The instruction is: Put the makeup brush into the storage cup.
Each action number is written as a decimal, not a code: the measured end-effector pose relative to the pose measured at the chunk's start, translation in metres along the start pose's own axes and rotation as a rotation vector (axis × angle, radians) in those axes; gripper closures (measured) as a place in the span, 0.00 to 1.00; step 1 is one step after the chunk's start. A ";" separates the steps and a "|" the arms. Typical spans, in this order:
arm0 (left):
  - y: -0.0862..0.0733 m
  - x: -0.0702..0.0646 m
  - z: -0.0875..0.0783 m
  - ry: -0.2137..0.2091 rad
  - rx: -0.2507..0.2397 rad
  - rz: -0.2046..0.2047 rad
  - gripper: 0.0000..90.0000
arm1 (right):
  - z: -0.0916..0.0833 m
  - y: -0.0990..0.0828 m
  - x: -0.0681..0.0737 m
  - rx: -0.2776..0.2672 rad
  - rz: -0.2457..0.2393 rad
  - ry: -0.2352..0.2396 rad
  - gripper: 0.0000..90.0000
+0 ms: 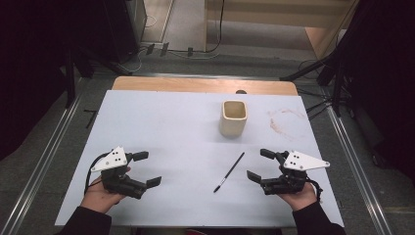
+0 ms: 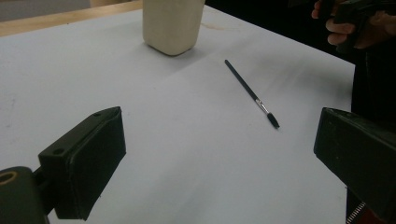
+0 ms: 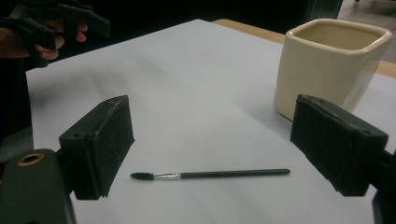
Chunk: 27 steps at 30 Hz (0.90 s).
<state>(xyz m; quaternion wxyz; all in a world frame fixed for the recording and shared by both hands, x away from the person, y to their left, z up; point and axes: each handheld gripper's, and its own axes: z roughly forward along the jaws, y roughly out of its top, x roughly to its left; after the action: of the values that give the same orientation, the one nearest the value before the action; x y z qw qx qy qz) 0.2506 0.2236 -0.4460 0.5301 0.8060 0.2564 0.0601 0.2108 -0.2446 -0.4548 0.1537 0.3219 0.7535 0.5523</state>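
Observation:
A cream square cup [image 1: 233, 118] stands upright on the far right-centre of the white table top [image 1: 166, 122]. A thin black brush [image 1: 229, 172] with a small bristle tip lies flat in front of it, bristles toward me. My left gripper [image 1: 148, 168] hovers open at the near left with nothing in it. My right gripper [image 1: 259, 165] is open just right of the brush. In the left gripper view, the cup [image 2: 172, 25] and brush [image 2: 250, 91] lie ahead of the spread jaws. The right gripper view has the brush [image 3: 210, 175] between its jaws and the cup [image 3: 334, 65] behind.
A faint reddish stain [image 1: 281, 122] marks the sheet right of the cup. A wooden strip [image 1: 195, 84] runs along the table's far edge. Metal rails [image 1: 44, 161], cables and dark stand legs [image 1: 318, 68] surround the table on the floor.

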 end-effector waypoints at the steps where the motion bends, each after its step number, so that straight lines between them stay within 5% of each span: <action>1: 0.000 0.000 0.000 0.000 0.000 0.000 0.03 | 0.000 0.000 0.000 0.000 0.000 0.000 0.16; 27: 0.000 -0.001 0.000 -0.003 0.009 0.001 0.03 | 0.047 0.009 0.004 -0.004 -0.046 0.023 0.16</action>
<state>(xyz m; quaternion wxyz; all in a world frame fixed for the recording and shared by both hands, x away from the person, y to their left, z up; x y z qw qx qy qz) 0.2501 0.2230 -0.4455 0.5269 0.8086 0.2553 0.0581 0.2380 -0.2057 -0.4620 0.1585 0.2977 0.7613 0.5537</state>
